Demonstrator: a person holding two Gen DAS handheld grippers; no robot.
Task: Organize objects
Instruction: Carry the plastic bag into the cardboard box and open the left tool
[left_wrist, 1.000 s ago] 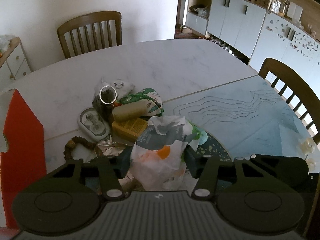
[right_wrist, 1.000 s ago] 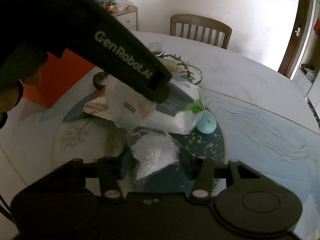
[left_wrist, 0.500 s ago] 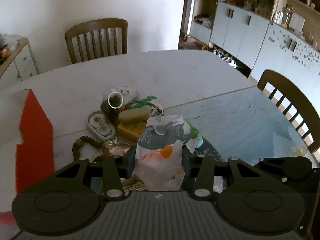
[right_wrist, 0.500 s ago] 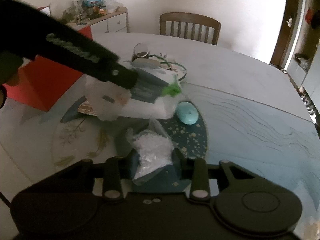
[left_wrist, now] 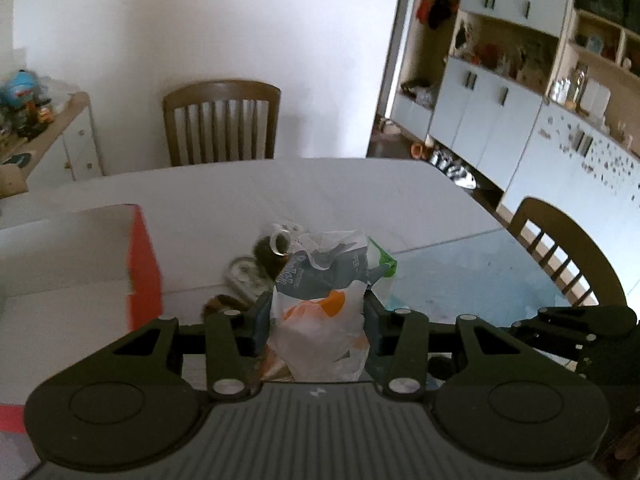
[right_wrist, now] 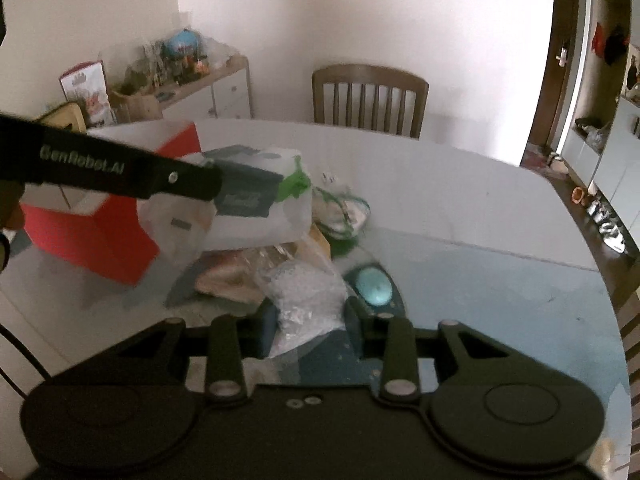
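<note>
My left gripper (left_wrist: 316,322) is shut on a white plastic bag (left_wrist: 320,308) with grey, orange and green print, held up above the table. The right wrist view shows that bag (right_wrist: 256,208) hanging from the left gripper (right_wrist: 218,184), beside a red and white box (right_wrist: 100,240). Between the pads of my right gripper (right_wrist: 310,320), which is shut, sits a clear bag of white granules (right_wrist: 304,300), lifted off the dark round mat (right_wrist: 396,300). A pale blue egg-shaped item (right_wrist: 374,286) lies on that mat.
On the white table (left_wrist: 360,200), a pile holds a jar of dark contents (left_wrist: 276,248), a white oval item (left_wrist: 244,276), a bead bracelet (left_wrist: 218,304) and a green-trimmed bag (right_wrist: 340,212). Wooden chairs (left_wrist: 220,120) (left_wrist: 560,252) stand at the far and right sides.
Both grippers have risen with their bags, and the pile now sits lower and farther off. The right jaws narrowed onto the clear bag early in the second.
</note>
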